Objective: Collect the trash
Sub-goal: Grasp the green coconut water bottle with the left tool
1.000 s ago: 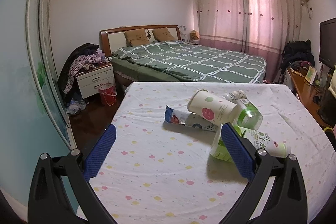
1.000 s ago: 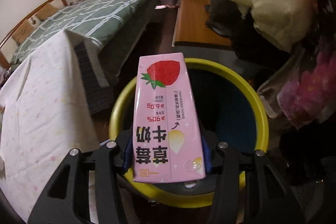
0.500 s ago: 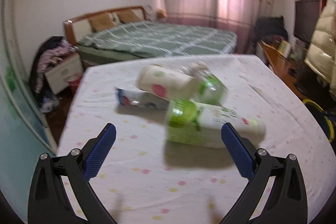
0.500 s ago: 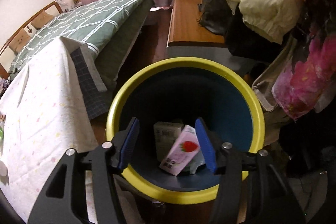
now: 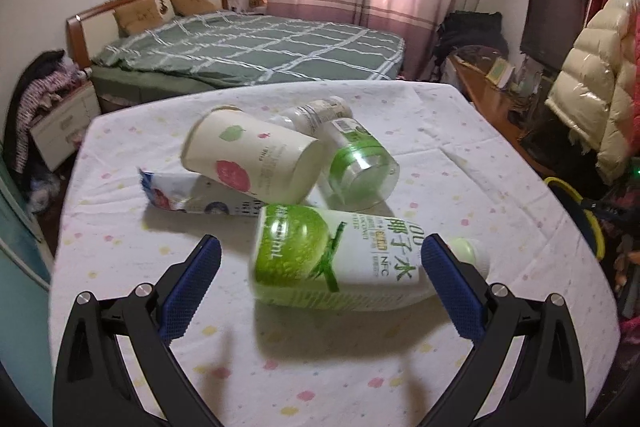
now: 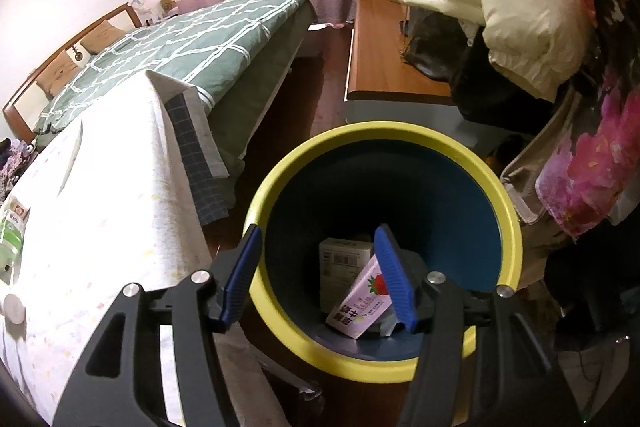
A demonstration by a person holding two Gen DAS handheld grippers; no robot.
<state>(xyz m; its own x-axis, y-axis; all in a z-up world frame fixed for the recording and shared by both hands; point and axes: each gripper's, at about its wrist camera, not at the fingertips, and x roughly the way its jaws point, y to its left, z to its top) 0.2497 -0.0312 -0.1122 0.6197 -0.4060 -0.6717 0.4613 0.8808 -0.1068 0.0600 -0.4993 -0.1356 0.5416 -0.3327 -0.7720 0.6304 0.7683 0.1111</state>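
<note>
Tongs-wise, your right tongs (image 6: 318, 275) just spread apart, empty, strawberry milk carton (image 6: 360, 307) down in the bin (image 6: 508, 211) below; left tongs (image 5: 320, 291) gape around the coconut water bottle (image 5: 340, 259).

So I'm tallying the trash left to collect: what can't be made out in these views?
- Snack wrapper, left wrist view: mostly hidden under the paper cup.
- Bin contents, right wrist view: partly hidden by the right gripper; only the pink carton and a box show.
- Items at that view's left edge: cut off.
</note>
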